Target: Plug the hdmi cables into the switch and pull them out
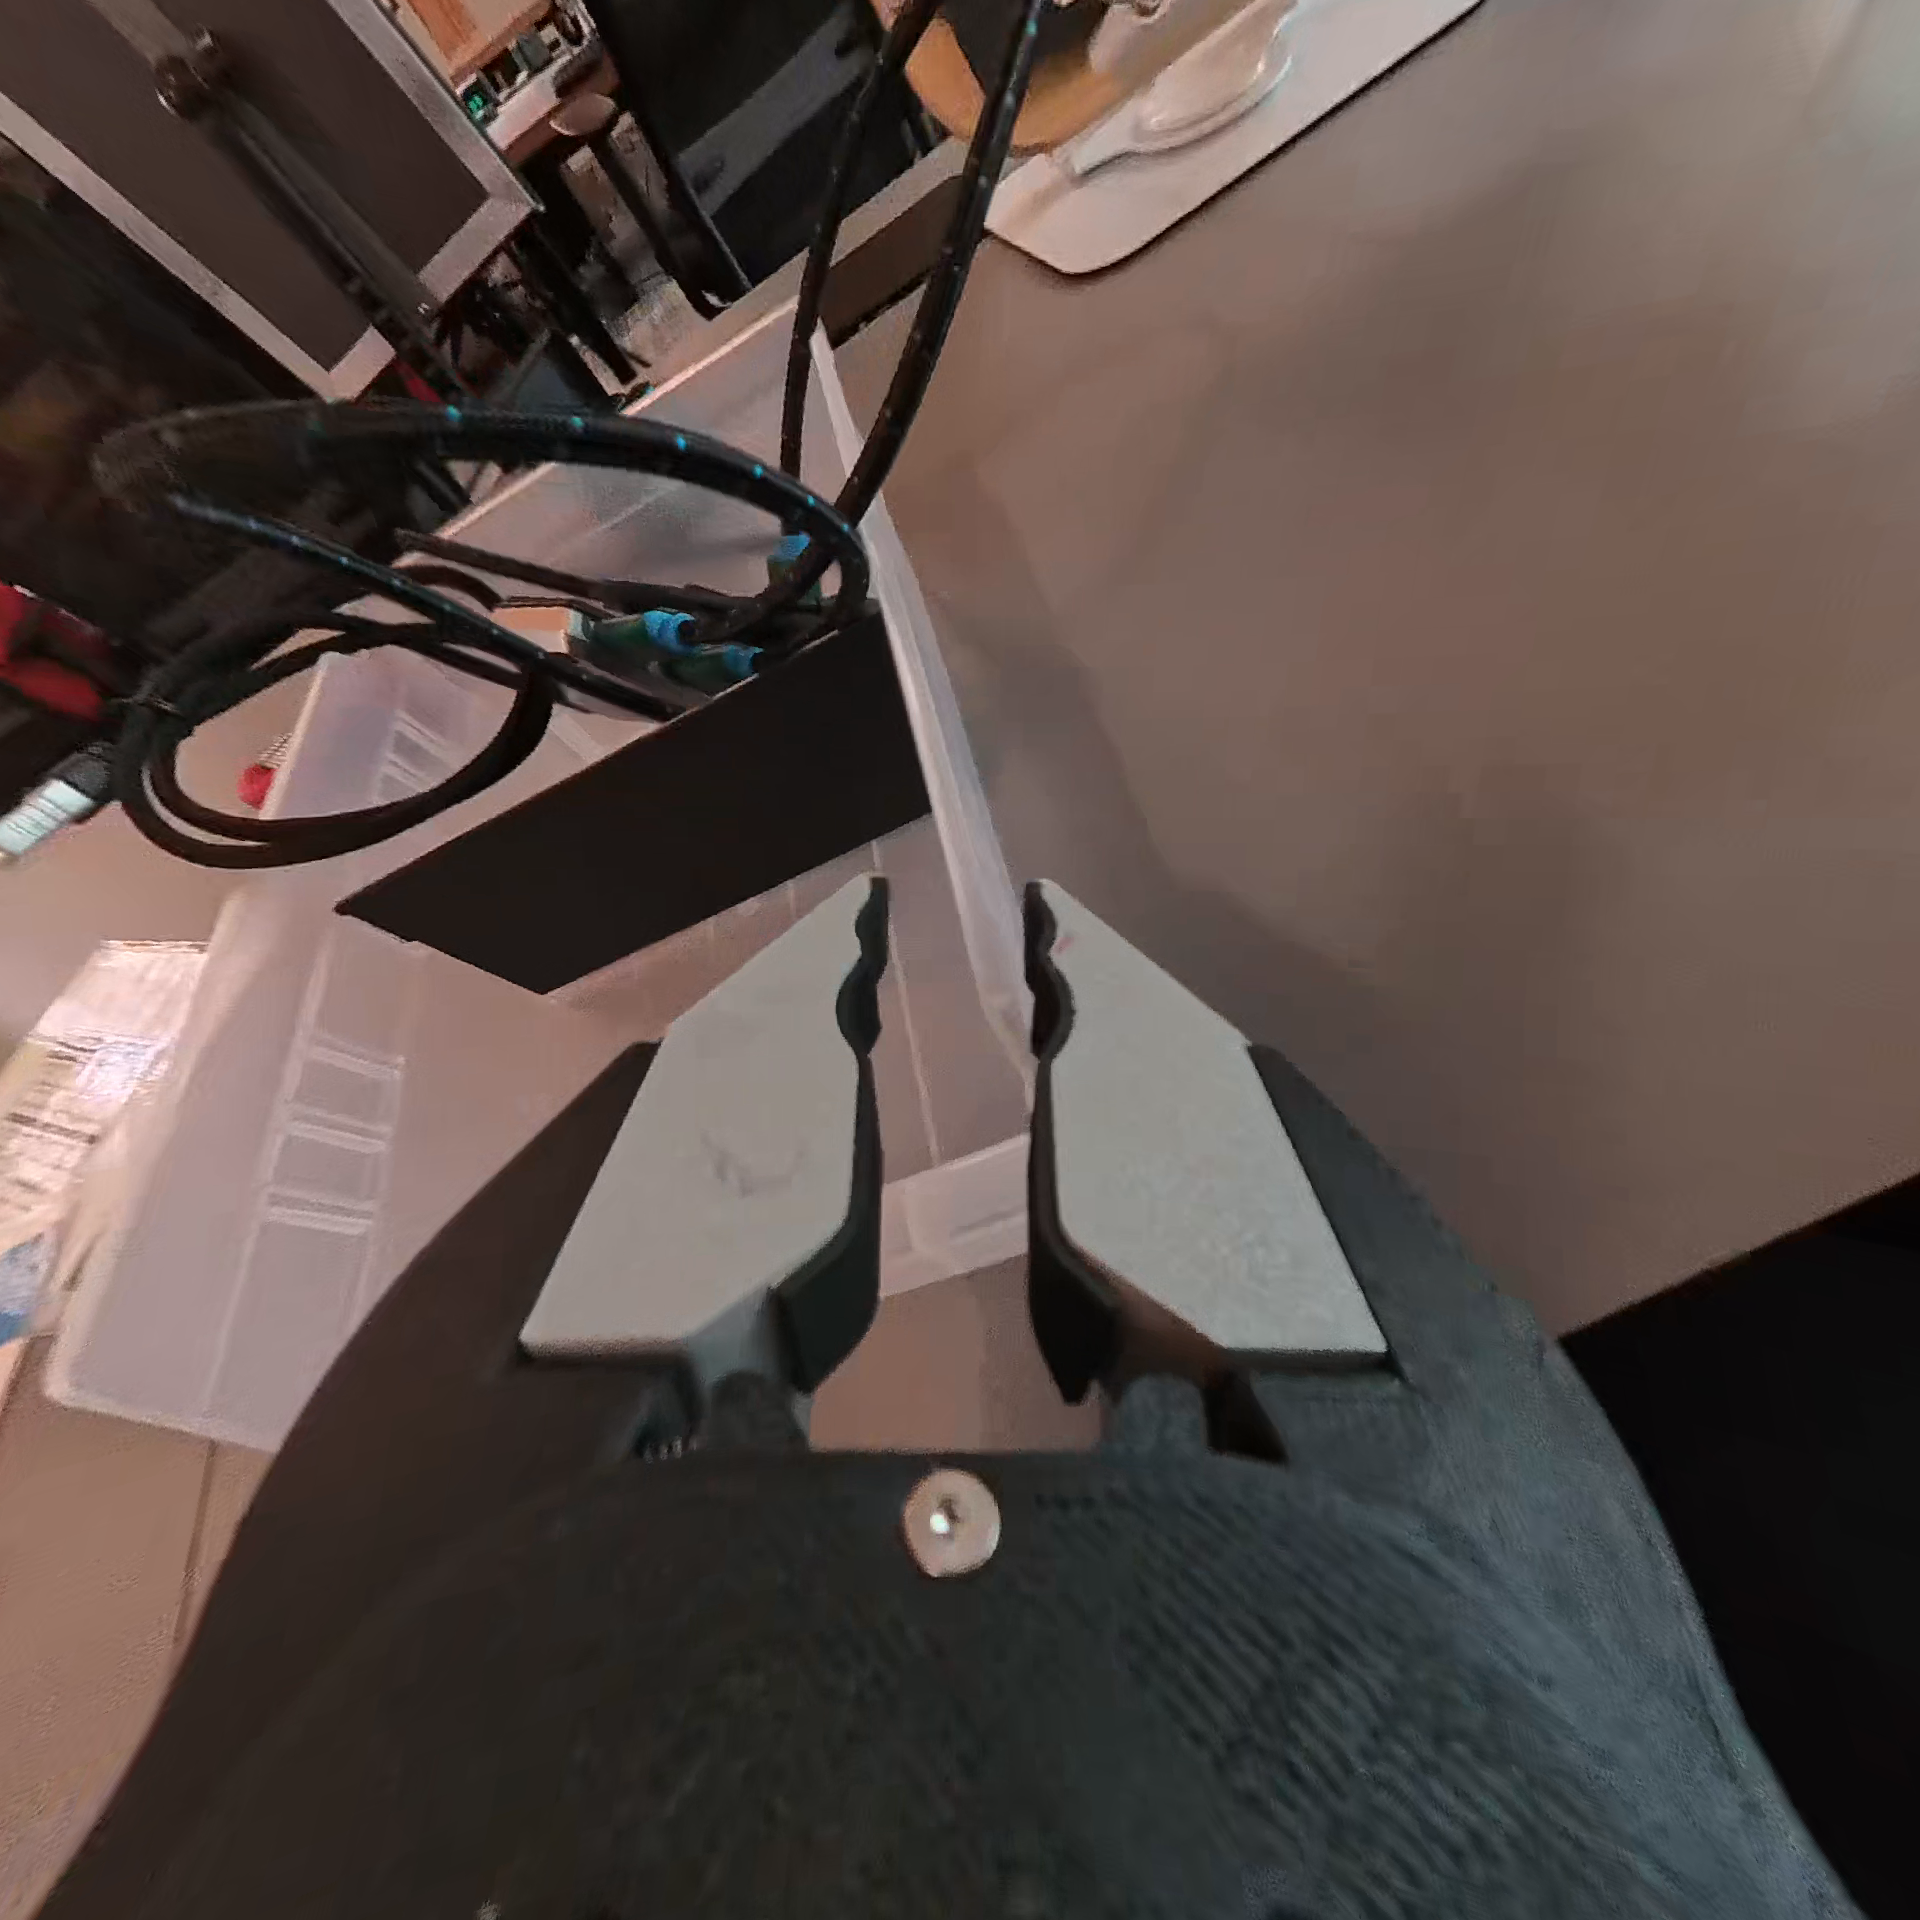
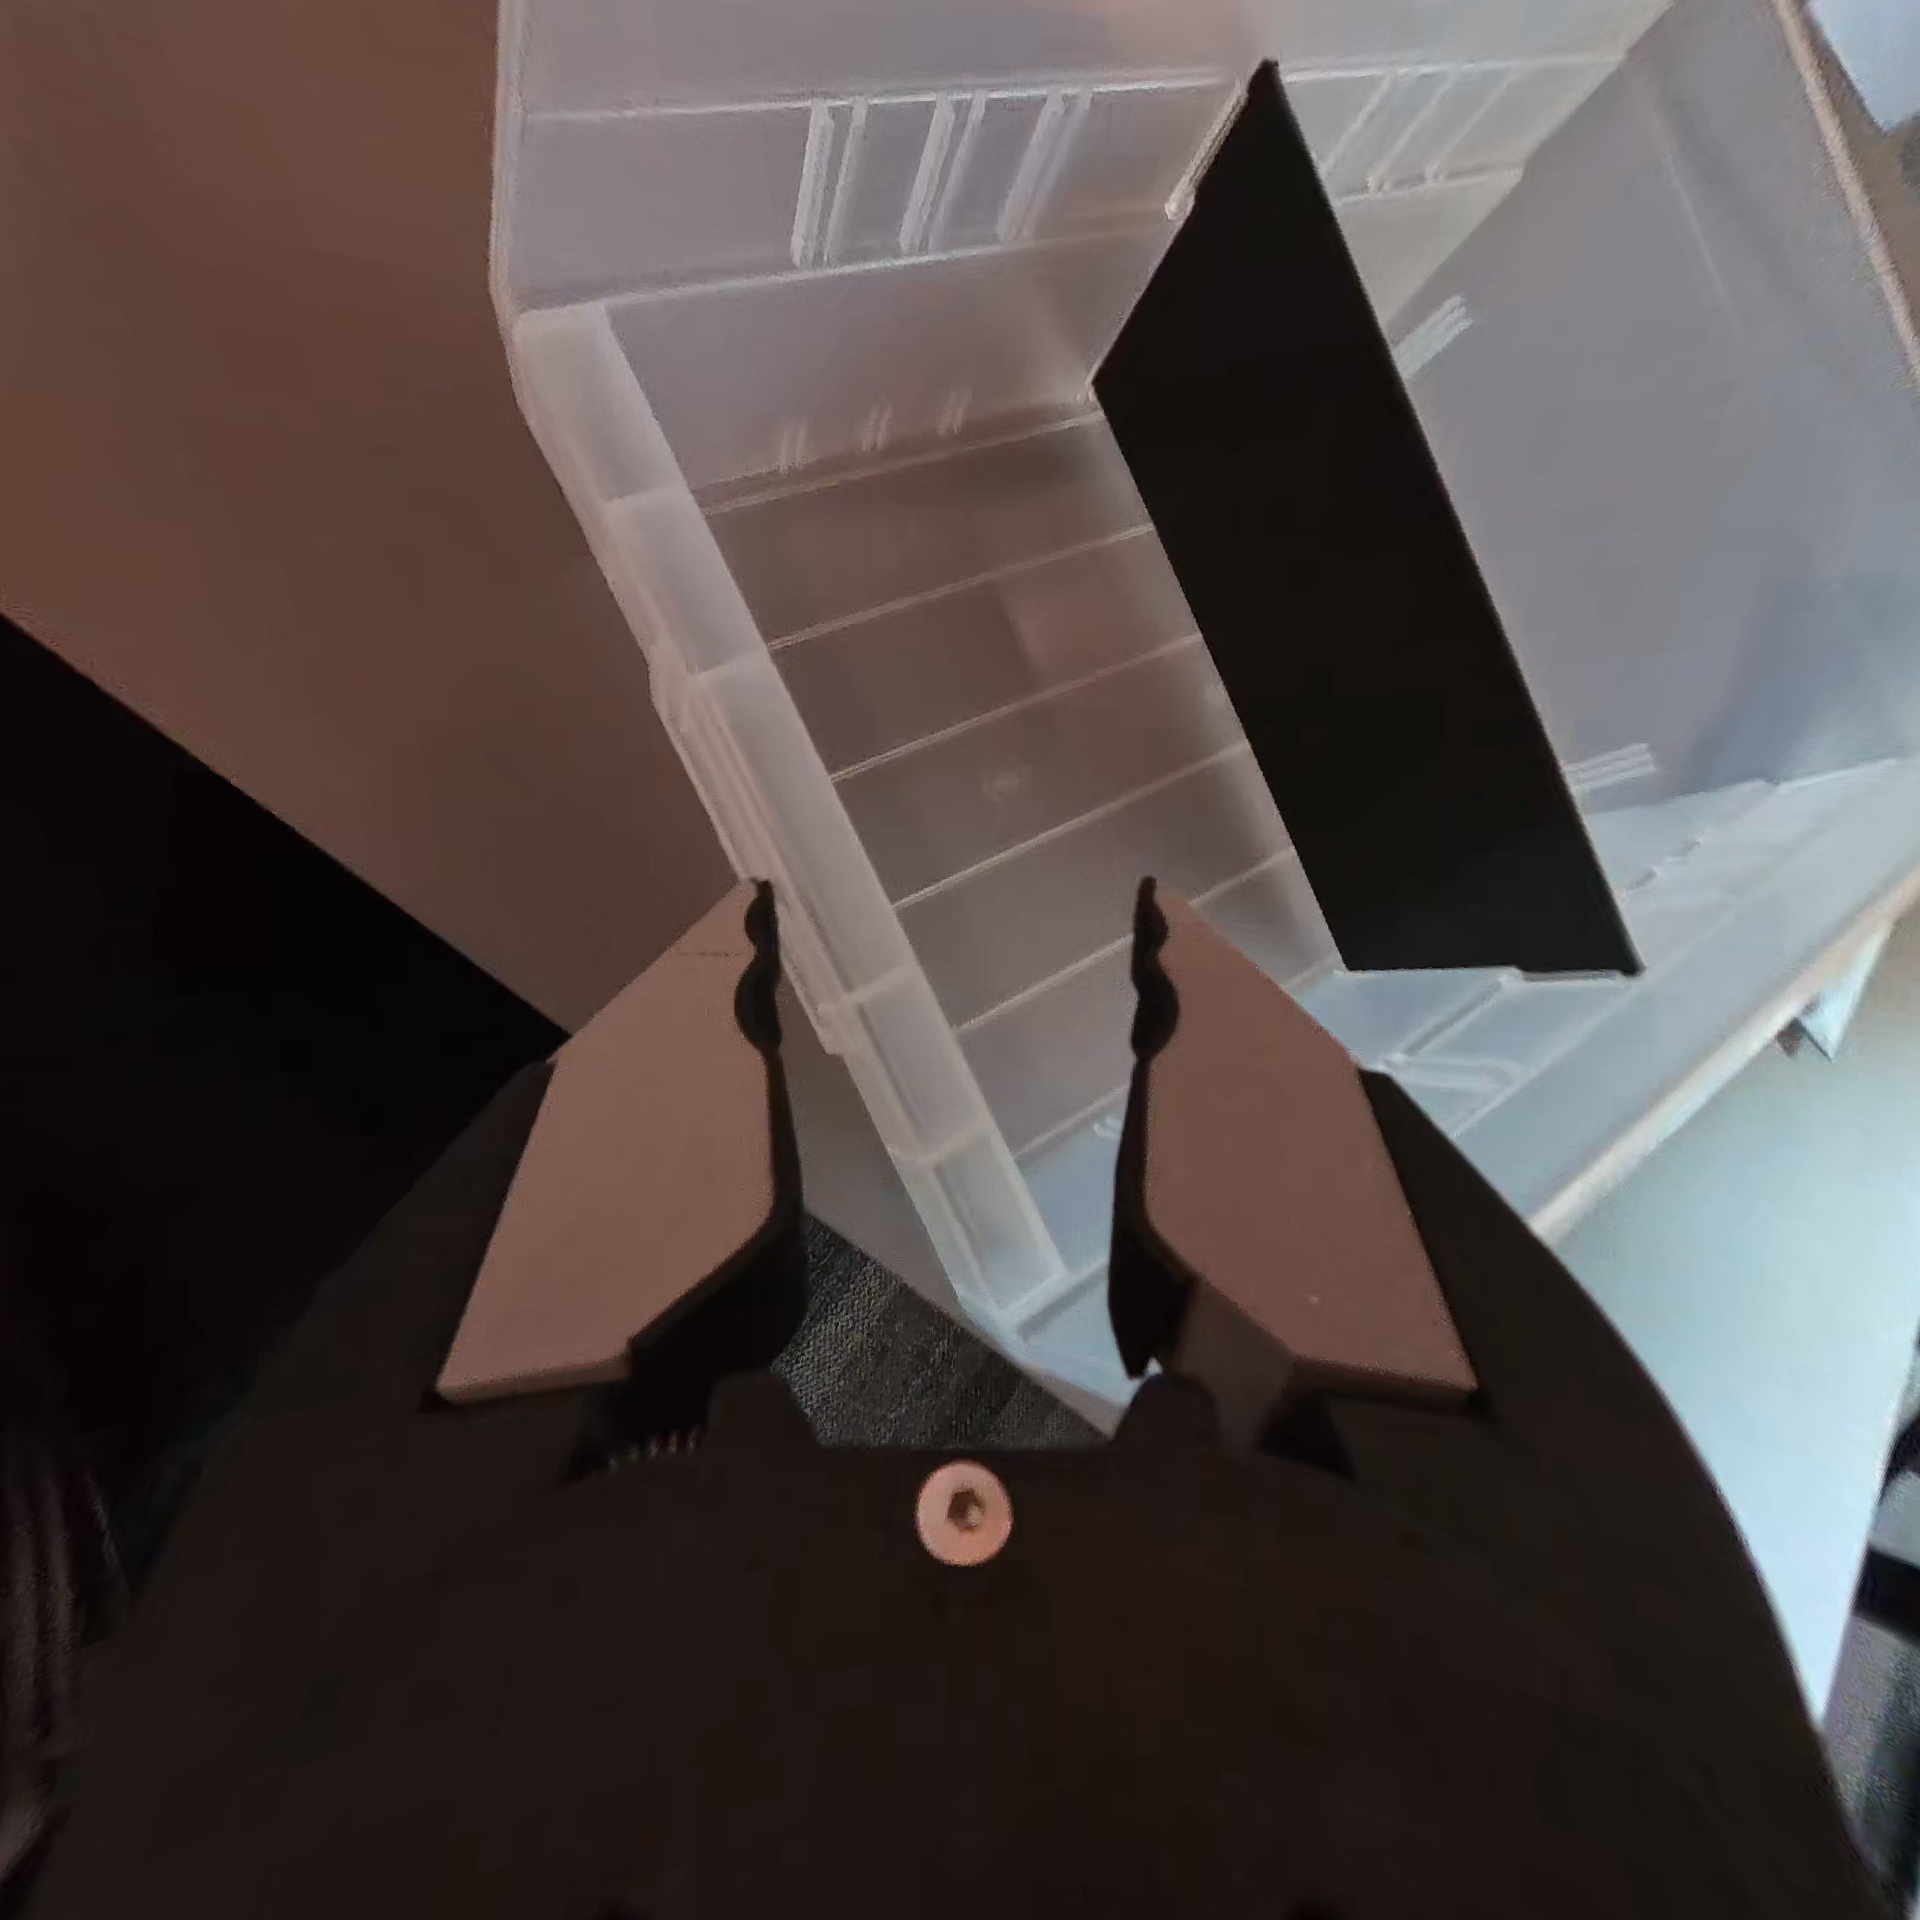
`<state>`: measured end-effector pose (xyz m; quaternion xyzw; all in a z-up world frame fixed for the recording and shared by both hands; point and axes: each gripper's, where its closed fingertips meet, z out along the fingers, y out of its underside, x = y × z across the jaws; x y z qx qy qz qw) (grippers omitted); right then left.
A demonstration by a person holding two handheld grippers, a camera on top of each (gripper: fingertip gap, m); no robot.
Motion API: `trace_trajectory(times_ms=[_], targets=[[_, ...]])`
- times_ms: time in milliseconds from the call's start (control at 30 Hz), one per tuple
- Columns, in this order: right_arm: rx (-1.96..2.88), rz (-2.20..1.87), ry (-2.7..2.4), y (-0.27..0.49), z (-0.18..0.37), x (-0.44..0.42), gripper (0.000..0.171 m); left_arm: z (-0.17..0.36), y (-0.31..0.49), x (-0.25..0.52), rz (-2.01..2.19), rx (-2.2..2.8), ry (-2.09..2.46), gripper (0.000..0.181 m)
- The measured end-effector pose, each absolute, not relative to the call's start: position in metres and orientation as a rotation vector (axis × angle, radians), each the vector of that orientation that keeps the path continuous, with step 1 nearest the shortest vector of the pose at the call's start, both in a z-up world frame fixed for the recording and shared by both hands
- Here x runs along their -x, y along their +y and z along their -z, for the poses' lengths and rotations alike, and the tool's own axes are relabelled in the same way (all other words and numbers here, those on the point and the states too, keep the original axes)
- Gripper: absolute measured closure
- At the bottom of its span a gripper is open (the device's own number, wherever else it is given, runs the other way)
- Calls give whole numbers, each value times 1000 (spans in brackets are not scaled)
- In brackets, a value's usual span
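Both tools are held apart and empty: left tool [image 1: 956, 935], right tool [image 2: 951, 935]. The black switch [image 1: 665, 831] should be steadied before a blue HDMI plug [image 1: 665, 631] is gripped squarely.

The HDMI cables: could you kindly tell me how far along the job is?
Done: several black braided cables with blue connectors appear plugged into the flat black switch box, which sits on a clear plastic organiser. In hand: nothing; left tool and right tool are open, empty. Left: pulling out.
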<state>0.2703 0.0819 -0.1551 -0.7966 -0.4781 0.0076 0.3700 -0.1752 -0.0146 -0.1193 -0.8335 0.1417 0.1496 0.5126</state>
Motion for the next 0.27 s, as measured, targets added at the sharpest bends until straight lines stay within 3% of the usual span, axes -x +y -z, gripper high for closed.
trace_trajectory(times_ms=[33, 200, 267], targets=[[2037, -61, -1239, 87, 156, -275, 102, 122, -12, 174, -345, 2002, 332, 164], [2092, 73, -1154, 131, 151, -335, 90, 129, 9, 173, -362, 2031, 145, 174], [2099, 153, -1088, 143, 143, -361, 101, 132, 11, 159, -327, 2043, 202, 149]])
